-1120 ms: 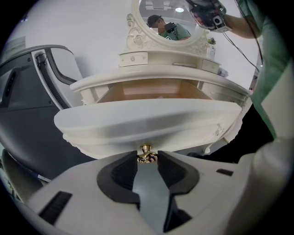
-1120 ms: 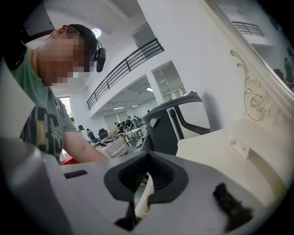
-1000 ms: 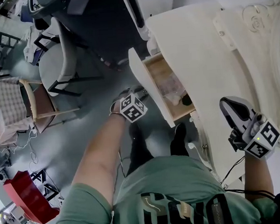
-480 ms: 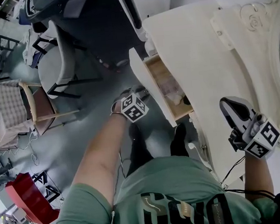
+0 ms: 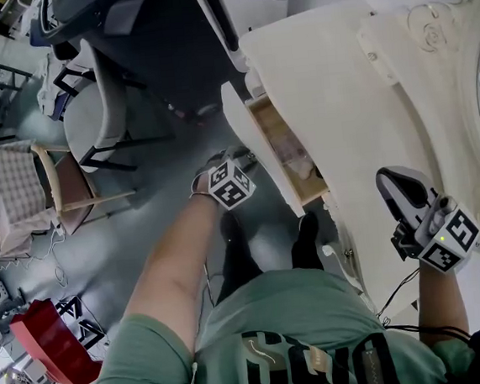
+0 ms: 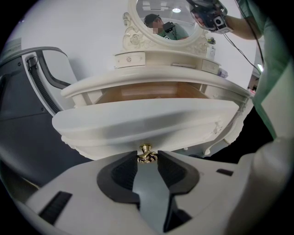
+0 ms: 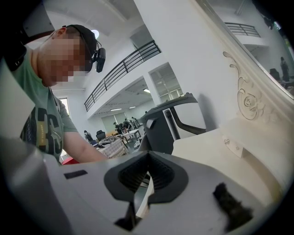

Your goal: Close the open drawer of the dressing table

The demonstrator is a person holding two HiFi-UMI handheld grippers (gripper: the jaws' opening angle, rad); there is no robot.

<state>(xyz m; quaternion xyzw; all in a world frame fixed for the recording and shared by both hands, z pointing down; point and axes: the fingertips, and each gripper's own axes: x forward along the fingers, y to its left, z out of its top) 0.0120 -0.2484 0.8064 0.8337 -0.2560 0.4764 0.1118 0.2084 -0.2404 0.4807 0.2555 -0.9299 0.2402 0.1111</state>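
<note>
Left gripper view shows the left gripper [image 6: 147,159] with its dark jaws set a little apart and the small brass knob [image 6: 146,153] caught between their tips. They seem to pinch it from both sides, though the jaw edges partly hide the contact. That knob sits at the middle of the curved cream drawer front [image 6: 147,121]. The drawer is pulled out from under the cream dressing table top [image 6: 156,79], and its wooden inside shows behind the front. Above stands the oval mirror in a carved cream frame [image 6: 135,39].

From the head view, the open drawer juts out of the table's edge toward the person's legs. It holds pale contents too small to make out.

The right gripper [image 7: 148,156] — jaws clenched together, nothing between them — is over the table's surface, well apart from the drawer. A large dark grey and white chair [image 6: 27,128] stands just beside the table.
</note>
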